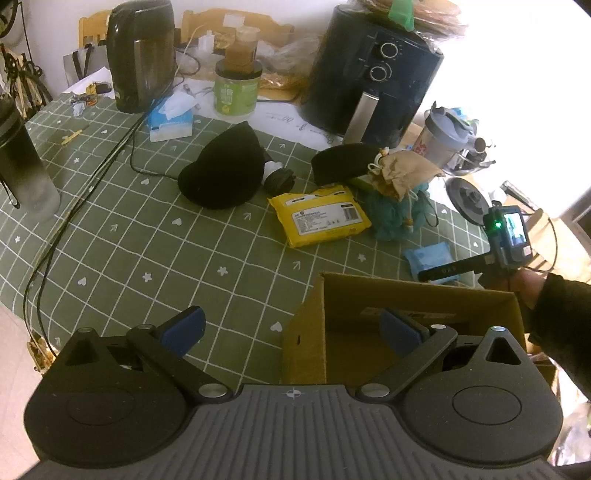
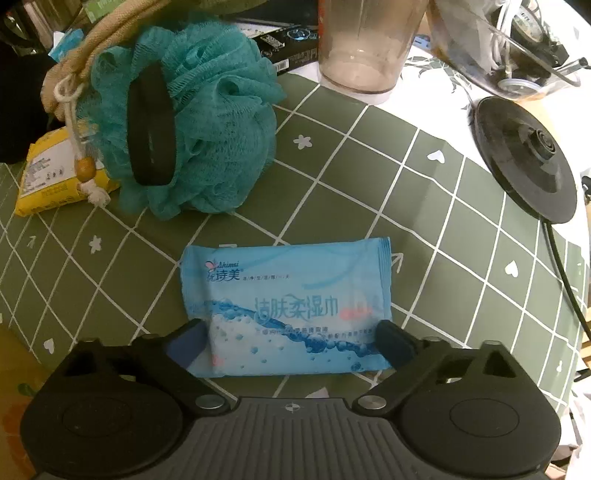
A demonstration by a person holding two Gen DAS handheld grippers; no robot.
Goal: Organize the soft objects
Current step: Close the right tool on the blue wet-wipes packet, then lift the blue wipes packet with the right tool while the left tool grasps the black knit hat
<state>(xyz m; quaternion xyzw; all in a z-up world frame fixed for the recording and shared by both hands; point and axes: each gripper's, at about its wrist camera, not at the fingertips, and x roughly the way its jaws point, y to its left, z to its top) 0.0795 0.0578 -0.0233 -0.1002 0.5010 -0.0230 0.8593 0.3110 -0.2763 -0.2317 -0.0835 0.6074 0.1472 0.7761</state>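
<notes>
Right gripper (image 2: 291, 341) of mine straddles blue wipes pack (image 2: 286, 302) on surface, jaws apart; light, squashy, slick film, so pinch mid-sides.

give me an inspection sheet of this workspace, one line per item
surface: table under a green checked cloth.
job's things: blue wet wipe pack flat on the cloth; teal bath pouf, yellow wipe pack, black cap, cloth pouch; open cardboard box at the near edge.
clutter: air fryer, kettle, kettle base, green jar, tissue pack, bottle.
grippers: left claw open, empty, over the box edge; right claw open, straddling the blue pack, pads not clearly pressing.
cables: black cords across the cloth.
surroundings: wooden chairs behind the table.
</notes>
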